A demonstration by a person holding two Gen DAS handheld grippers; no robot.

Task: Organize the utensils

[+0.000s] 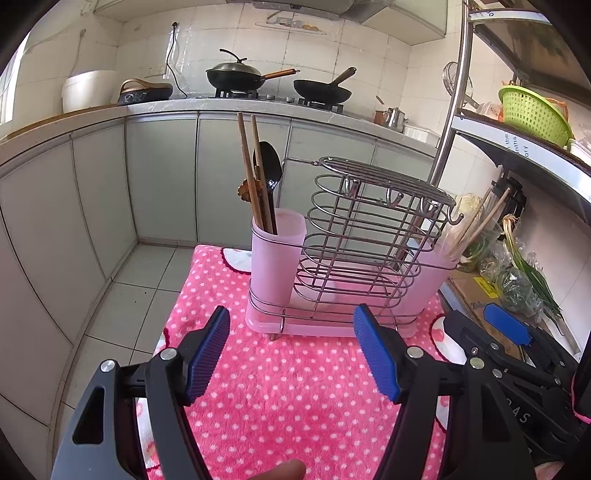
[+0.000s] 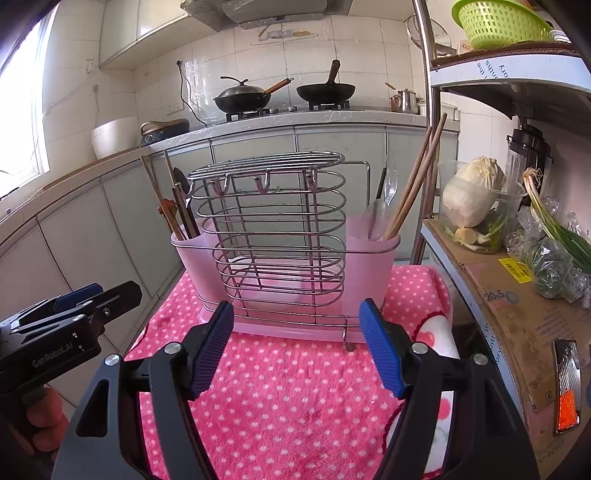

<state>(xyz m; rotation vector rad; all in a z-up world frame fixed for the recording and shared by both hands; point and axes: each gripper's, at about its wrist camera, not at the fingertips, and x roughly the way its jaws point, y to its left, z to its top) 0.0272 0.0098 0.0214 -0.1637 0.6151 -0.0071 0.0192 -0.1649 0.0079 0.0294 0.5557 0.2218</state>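
Observation:
A wire utensil rack [image 1: 365, 236] [image 2: 277, 229] with a pink plastic base stands on a pink dotted towel [image 1: 288, 387] [image 2: 288, 387]. Its left pink cup [image 1: 275, 258] [image 2: 195, 251] holds brown chopsticks [image 1: 251, 173] [image 2: 159, 195] and a black spoon [image 1: 271, 166]. Its right pink cup [image 2: 369, 258] [image 1: 432, 273] holds chopsticks [image 2: 417, 177] and a clear spoon [image 2: 376, 218]. My left gripper [image 1: 291, 354] is open and empty in front of the rack. My right gripper [image 2: 297, 350] is open and empty too, to the right of the left one.
A metal shelf unit stands right of the towel with a cardboard sheet [image 2: 517, 295], a cabbage in a clear tub [image 2: 472, 199], green onions [image 2: 554, 229] and a green basket [image 2: 498, 22]. Kitchen counter with woks [image 2: 243, 96] lies behind. Tiled floor [image 1: 129, 295] is to the left.

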